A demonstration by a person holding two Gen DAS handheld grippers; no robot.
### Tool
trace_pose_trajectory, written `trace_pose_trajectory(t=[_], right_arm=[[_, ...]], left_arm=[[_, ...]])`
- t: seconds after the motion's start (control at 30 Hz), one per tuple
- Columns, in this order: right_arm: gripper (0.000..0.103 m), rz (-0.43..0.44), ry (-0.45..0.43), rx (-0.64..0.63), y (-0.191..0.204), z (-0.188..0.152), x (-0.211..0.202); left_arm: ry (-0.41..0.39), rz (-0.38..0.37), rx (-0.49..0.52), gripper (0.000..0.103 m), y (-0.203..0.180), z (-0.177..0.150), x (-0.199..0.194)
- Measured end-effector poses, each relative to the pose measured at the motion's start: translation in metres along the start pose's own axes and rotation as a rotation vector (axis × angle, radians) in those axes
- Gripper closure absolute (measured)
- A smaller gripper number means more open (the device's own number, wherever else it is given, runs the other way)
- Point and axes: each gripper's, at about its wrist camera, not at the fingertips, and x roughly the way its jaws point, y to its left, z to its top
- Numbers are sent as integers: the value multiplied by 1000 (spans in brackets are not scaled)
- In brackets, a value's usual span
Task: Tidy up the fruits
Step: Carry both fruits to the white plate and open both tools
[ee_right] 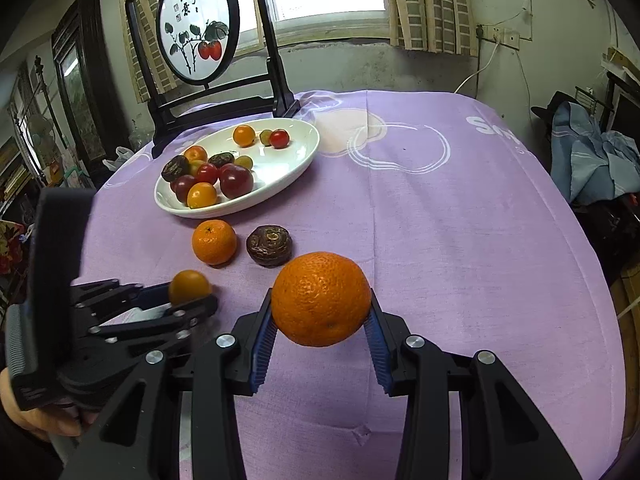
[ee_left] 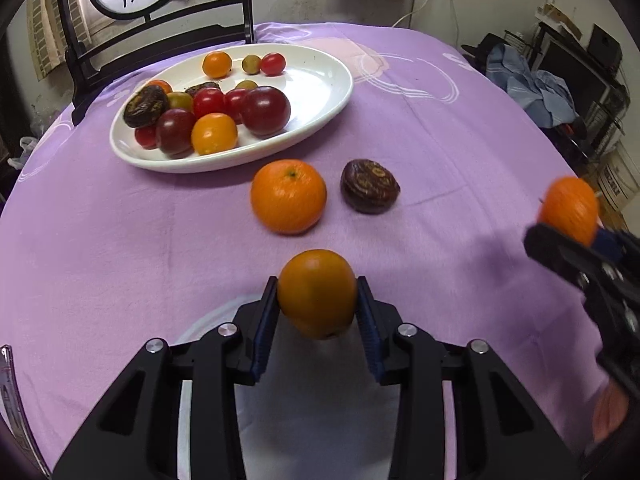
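Above the near edge of the purple tablecloth [ee_right: 460, 220], the left gripper [ee_left: 317, 300] points forward toward the white plate [ee_left: 320, 92], level and low over the cloth, while the right gripper [ee_right: 321, 312] hangs alongside it to the right, also aimed across the table; in the left wrist view it enters from the right edge, raised off the cloth. The table stands before a window with checked curtains, and a round painted screen [ee_right: 198, 24] in a black stand sits at the far left behind the plate, with a heap of blue clothing [ee_right: 592, 164] off to the right. The plate holds a cluster of cherry tomatoes in red, dark red and orange along with dark, wrinkled fruits. Just in front of the plate a mandarin [ee_left: 288, 196] and a dark wrinkled fruit [ee_left: 369, 186] lie on the cloth, near each other but apart. The left gripper's blue pads are clamped on a small orange tomato [ee_left: 317, 292], held clear of the cloth. The right gripper, jaws somewhat wider, grips a larger orange [ee_right: 321, 298] between its pads, lifted off the table.
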Motion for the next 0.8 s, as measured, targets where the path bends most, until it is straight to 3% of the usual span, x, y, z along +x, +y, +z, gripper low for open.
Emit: trace_pose_trajectory(t=[0.17, 0.37, 0.57, 0.8], right_arm=[[61, 42, -9, -21, 13, -2, 1], [61, 97, -17, -63, 36, 7, 3], [61, 74, -40, -145, 55, 41, 24], [61, 77, -38, -139, 59, 94, 67]], left_arm=[[-41, -4, 3, 66, 27, -7, -33], [-98, 21, -16, 66, 56, 16, -56], [-127, 31, -56, 66, 75, 68, -46], [-122, 52, -97, 66, 89, 123, -12]])
